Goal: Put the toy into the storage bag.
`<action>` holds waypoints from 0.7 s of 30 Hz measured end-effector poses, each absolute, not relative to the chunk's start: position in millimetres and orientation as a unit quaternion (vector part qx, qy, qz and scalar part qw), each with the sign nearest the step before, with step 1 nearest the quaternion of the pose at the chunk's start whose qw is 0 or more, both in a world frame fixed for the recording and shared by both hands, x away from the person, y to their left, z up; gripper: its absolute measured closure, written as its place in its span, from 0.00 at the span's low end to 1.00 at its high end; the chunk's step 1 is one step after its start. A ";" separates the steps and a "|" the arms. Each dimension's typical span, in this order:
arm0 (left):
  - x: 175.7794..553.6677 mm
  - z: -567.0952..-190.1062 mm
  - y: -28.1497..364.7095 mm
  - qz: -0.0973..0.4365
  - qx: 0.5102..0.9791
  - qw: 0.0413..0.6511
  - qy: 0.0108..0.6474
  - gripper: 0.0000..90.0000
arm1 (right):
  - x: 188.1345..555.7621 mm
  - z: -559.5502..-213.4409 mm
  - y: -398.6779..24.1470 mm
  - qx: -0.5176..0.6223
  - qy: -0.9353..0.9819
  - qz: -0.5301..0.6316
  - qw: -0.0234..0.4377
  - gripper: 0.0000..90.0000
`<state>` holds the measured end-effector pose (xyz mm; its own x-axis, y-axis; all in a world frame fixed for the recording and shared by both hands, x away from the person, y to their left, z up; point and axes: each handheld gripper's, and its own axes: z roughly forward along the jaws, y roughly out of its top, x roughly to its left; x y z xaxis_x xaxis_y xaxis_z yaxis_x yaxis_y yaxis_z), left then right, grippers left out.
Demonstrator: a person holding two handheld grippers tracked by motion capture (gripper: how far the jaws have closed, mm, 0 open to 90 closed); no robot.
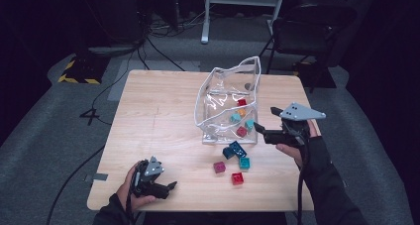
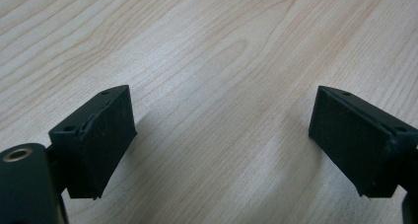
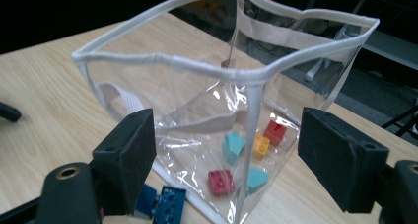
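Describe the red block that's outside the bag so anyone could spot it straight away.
Find the clear plastic bag on the wooden table. Four loose blocks lie in front of it, toward the person. The red block is nearest the table's front edge, right of the magenta block and below the teal block.

bag (image 1: 225, 93): clear, white trim | blocks (image 1: 237, 178): red, teal, blue, magenta, orange | bench (image 1: 153, 136): light woodgrain | claws: black

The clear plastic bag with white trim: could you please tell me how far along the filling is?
Done: five small toy bricks lie inside the clear plastic bag with white trim. In hand: nothing; the right gripper stands open beside the bag, the left gripper open over bare table. Left: a dark blue brick, teal brick, magenta brick and red brick on the wooden table.
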<state>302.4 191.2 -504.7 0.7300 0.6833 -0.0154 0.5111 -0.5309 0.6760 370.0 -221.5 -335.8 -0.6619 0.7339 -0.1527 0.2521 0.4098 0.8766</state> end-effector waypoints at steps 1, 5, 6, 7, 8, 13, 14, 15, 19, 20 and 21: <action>302.4 -504.7 191.2 0.126 0.866 0.340 0.345 0.12 | 368.5 -338.4 -221.7 0.309 0.796 0.445 0.269 0.26; 302.4 -504.7 191.2 0.126 0.866 0.340 0.345 0.12 | 361.6 -354.1 -222.7 0.305 0.804 0.433 0.268 0.26; 302.3 -504.7 191.2 0.126 0.866 0.340 0.345 0.12 | 360.4 -358.1 -223.2 0.304 0.806 0.432 0.269 0.26; 302.4 -504.7 191.2 0.127 0.866 0.340 0.345 0.12 | 359.3 -362.0 -223.7 0.306 0.806 0.430 0.268 0.26; 302.4 -504.7 191.2 0.127 0.866 0.340 0.345 0.12 | 358.3 -365.9 -224.4 0.307 0.808 0.429 0.262 0.26; 302.4 -504.7 191.2 0.127 0.866 0.340 0.345 0.12 | 353.6 -386.2 -227.2 0.305 0.817 0.421 0.252 0.26; 302.4 -504.7 191.2 0.127 0.866 0.340 0.345 0.12 | 352.4 -391.3 -227.4 0.305 0.819 0.418 0.249 0.26; 302.3 -504.7 191.2 0.126 0.866 0.340 0.345 0.12 | 351.7 -394.5 -227.4 0.305 0.820 0.415 0.249 0.26; 302.4 -504.7 191.2 0.127 0.866 0.340 0.345 0.12 | 349.0 -412.6 -227.6 0.303 0.829 0.404 0.240 0.26; 302.4 -504.7 191.2 0.127 0.866 0.340 0.345 0.12 | 348.7 -417.0 -227.9 0.304 0.831 0.403 0.235 0.26; 302.4 -504.7 191.2 0.127 0.866 0.340 0.345 0.12 | 348.1 -422.2 -227.8 0.304 0.833 0.401 0.230 0.26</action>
<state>302.4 191.2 -504.7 0.7302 0.6831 -0.0153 0.5111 -0.5312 0.6757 348.1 -227.8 -422.2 -0.7091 0.6913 -0.1391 0.3230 0.4937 0.8074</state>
